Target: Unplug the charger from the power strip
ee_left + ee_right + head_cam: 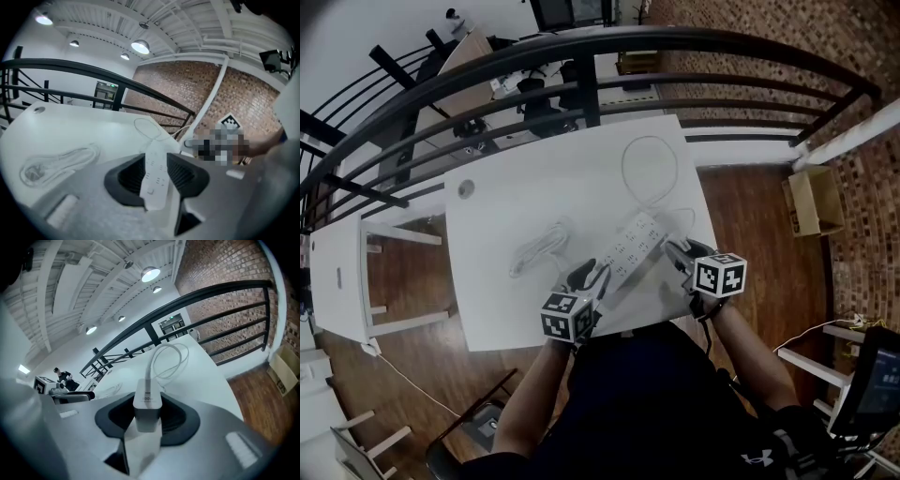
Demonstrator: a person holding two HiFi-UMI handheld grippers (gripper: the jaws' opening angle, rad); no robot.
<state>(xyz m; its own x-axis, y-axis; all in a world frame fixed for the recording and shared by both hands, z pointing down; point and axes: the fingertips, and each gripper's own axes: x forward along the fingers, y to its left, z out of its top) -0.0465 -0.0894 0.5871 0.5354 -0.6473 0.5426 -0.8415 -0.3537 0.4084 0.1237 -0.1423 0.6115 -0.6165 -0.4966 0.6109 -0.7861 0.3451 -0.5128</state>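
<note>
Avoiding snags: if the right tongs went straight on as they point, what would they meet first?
Holding the charger, the right tongs would likely reach its looped cable on the table first; depth unclear.

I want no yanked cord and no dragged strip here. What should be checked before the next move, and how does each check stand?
1. Right gripper has its fingers closed on the white block-shaped charger: ok.
2. Left gripper has its fingers clamped on the long white power strip: ok.
3. Charger's prongs clear of the strip's sockets: cannot tell, the prongs are hidden.
4. Charger's white cable lies slack in a loop on the white table: ok.
5. Bundled white cord on the table's left lies apart from both grippers: ok.
</note>
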